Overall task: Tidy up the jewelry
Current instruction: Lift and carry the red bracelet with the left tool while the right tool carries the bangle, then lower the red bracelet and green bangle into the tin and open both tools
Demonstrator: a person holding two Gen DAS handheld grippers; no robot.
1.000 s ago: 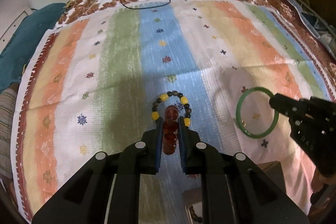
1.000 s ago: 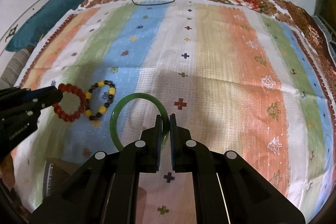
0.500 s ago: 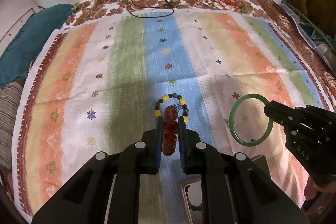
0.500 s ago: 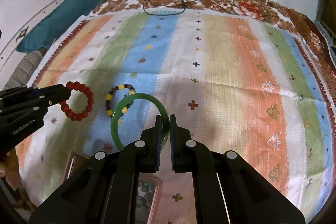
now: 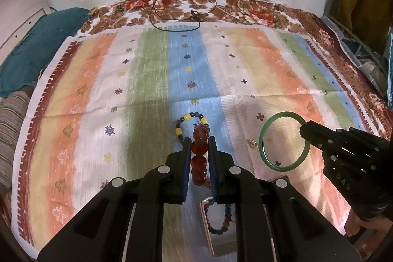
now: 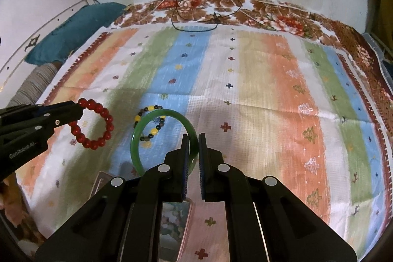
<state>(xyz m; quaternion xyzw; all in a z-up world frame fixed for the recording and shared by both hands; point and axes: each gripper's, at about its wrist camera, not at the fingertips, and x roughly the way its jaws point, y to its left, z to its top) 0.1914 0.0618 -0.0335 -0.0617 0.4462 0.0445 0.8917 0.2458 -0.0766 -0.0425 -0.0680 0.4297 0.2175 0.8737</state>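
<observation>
Two bracelets are lifted, one per gripper. Left gripper (image 5: 199, 151) is clamped on the red bead bracelet (image 6: 94, 124), beads wedged between its blue pads. Right gripper (image 6: 194, 154) is closed tight on the rim of the green bangle (image 6: 152, 136). Both pieces hang clear of the striped cloth (image 6: 270, 90). Yellow-and-dark bead bracelet (image 5: 188, 125) lies on the blue stripe, untouched. Open box (image 5: 216, 225) sits just below the grippers, one multicoloured bead strand (image 5: 226, 220) inside. Judgement: roughly a quarter done; three pieces left to stow.
</observation>
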